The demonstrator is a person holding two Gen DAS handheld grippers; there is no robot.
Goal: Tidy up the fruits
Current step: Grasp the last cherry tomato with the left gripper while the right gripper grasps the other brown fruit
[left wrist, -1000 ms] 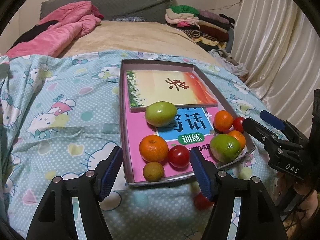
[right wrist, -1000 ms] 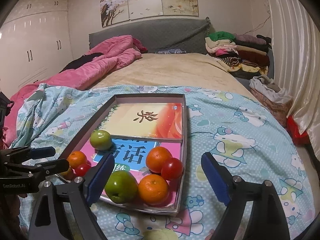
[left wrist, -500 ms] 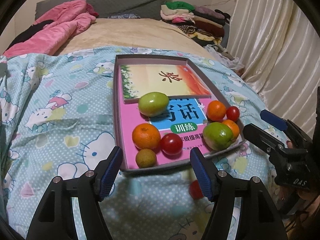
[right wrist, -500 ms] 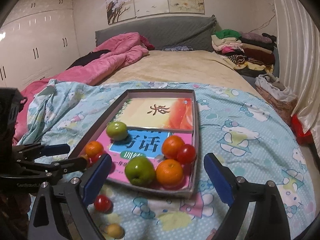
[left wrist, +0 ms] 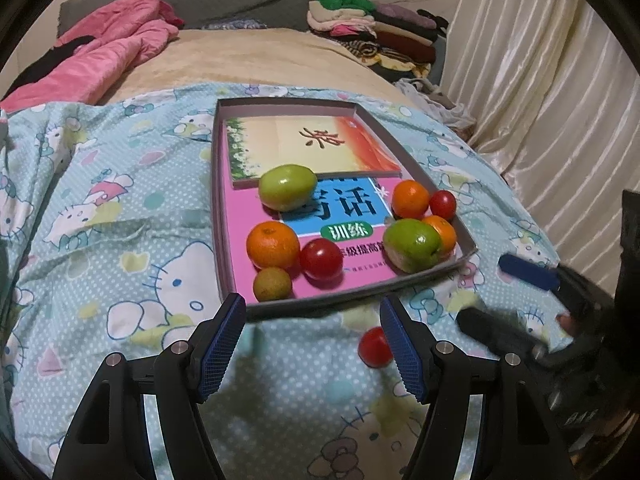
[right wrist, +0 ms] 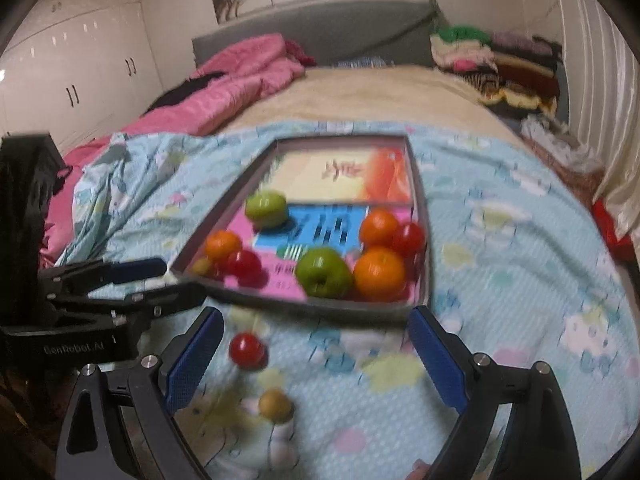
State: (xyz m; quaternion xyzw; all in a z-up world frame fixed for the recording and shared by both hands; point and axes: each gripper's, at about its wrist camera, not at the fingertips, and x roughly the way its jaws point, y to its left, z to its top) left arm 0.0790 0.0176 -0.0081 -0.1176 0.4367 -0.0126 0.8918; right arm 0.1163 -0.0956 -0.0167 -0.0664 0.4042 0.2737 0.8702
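A loose red tomato (right wrist: 247, 350) and a small brown fruit (right wrist: 274, 405) lie on the bedsheet (right wrist: 500, 280) at lower centre, just outside the tray (left wrist: 218, 216) holding the other fruits. The right gripper (right wrist: 316, 356) has just been opening its jaws, nothing between them. The left gripper (left wrist: 312, 344) jaws stand released, empty.

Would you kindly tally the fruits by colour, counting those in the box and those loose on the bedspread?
Green: 2
Orange: 3
Red: 3
Yellow-brown: 2
Total: 10; eight in the box, two on the bedspread.
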